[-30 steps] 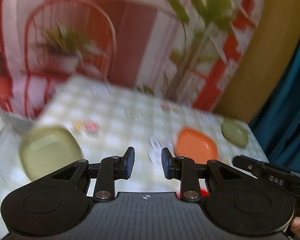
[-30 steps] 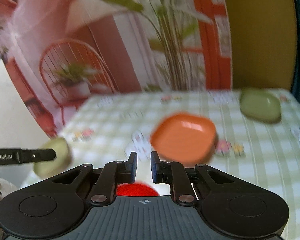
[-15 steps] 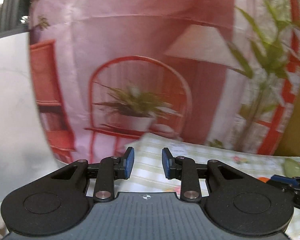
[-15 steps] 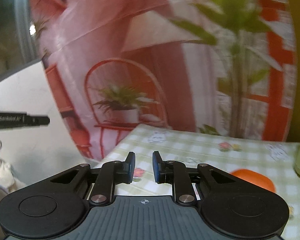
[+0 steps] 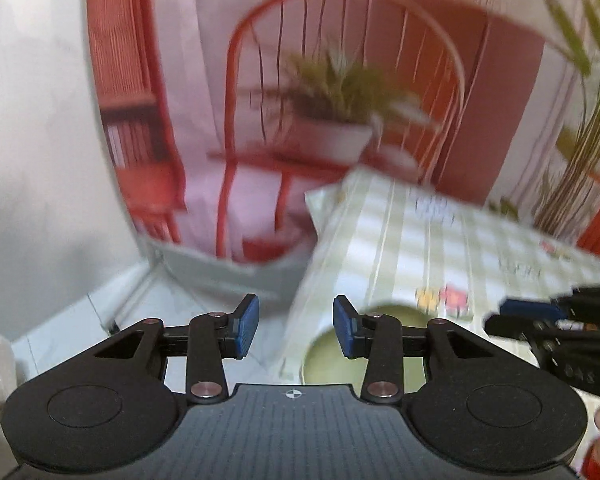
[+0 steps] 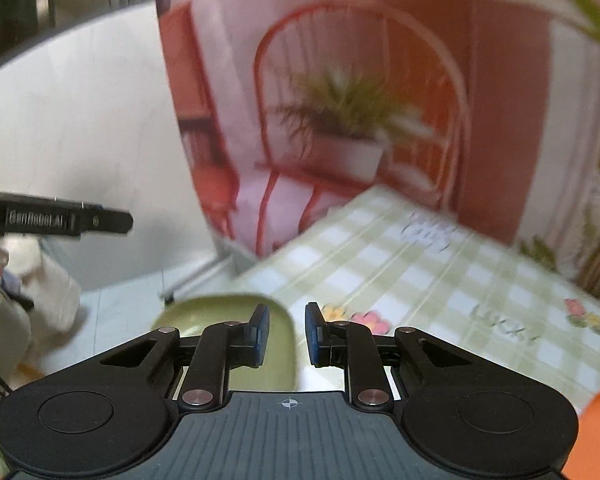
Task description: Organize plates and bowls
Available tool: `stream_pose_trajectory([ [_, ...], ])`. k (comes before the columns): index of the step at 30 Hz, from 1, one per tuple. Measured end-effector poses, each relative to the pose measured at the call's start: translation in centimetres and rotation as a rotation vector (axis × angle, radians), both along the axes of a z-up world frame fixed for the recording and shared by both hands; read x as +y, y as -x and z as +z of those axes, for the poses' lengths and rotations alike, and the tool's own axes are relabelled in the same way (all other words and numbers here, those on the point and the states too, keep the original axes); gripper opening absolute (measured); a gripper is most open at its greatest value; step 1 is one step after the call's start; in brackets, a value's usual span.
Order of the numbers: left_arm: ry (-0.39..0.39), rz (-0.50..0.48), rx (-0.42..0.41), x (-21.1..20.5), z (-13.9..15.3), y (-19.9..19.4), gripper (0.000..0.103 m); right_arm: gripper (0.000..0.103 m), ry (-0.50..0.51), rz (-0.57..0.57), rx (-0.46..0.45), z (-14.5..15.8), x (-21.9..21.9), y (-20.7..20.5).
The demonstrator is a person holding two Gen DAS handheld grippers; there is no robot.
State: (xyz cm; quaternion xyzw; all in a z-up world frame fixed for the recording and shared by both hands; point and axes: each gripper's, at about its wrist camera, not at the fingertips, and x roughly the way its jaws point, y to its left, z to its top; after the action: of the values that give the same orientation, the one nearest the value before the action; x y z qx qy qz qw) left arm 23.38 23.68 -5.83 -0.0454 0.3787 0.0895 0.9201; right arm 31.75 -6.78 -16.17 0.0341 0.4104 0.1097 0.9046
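At the near left corner of the checked tablecloth (image 6: 440, 280) sits a pale green plate (image 6: 224, 312), square with rounded corners, lying flat and close to the cloth's edge, partly hidden behind both sets of fingers. Seen through the left wrist camera as a green patch (image 5: 328, 360) just past the right-hand blue pad. Framed by the left gripper (image 5: 296, 326), jaws parted to a middling gap after just widening, nothing between the pads, pointing partly over the floor beyond the table corner. Flanked by the right gripper (image 6: 287, 334), jaws only a narrow slot apart and empty, left finger over the plate's far rim. Further right, at the frame's lower edge, shows an orange plate (image 6: 598, 432), only a sliver visible. Behind it all hangs a printed backdrop (image 6: 360, 100) with a red chair and a potted plant. Probably an approach to the green plate, not yet a grasp. Best done by centring the left gripper over the rim rather than the floor, widening enough to straddle the lip, coming in low and shallow, then closing firmly before lifting. Risk judged: nudging the plate off the corner.
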Motion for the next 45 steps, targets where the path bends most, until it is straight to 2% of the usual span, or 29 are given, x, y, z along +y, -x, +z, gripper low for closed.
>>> stream_pose_trajectory([
  [5,0.062,0.018,0.064,0.8,-3.4,1.3,0.043,0.018,0.044,0.026,0.073,-3.4,1.3,-2.1],
  [10,0.116,0.024,0.107,1.0,-5.5,2.2,0.043,0.018,0.042,0.022,0.126,-5.3,1.0,-3.0],
  [17,0.131,0.006,0.138,0.1,-6.7,2.6,0.043,0.018,0.053,0.038,0.17,-7.1,1.2,-3.2],
  [23,0.127,0.01,0.178,-0.3,-7.3,2.6,0.042,0.012,0.044,0.045,0.196,-7.7,1.1,-3.0],
  [25,0.124,0.011,0.185,-0.3,-7.5,2.5,0.039,0.011,0.048,0.051,0.202,-7.8,1.2,-2.9],
  [27,0.114,0.02,0.199,-0.2,-7.6,2.4,0.019,0.008,0.047,0.051,0.207,-7.9,1.2,-2.8],
  [28,0.119,0.016,0.202,-0.1,-7.7,2.1,0.018,0.007,0.045,0.051,0.21,-7.9,1.1,-2.8],
  [29,0.126,0.013,0.202,0.0,-7.8,2.1,0.014,0.006,0.044,0.05,0.211,-7.9,1.1,-2.8],
  [35,0.102,0.003,0.201,-0.3,-6.9,1.7,0.011,0.004,0.015,0.032,0.208,-7.2,0.6,-2.3],
  [40,0.076,-0.029,0.155,-0.8,-4.7,0.2,0.011,0.006,-0.006,0.015,0.194,-5.9,-0.3,-1.9],
  [45,0.051,-0.105,0.111,-2.8,-2.3,-2.3,0.011,0.008,-0.038,-0.052,0.17,-4.1,-2.6,-1.3],
])
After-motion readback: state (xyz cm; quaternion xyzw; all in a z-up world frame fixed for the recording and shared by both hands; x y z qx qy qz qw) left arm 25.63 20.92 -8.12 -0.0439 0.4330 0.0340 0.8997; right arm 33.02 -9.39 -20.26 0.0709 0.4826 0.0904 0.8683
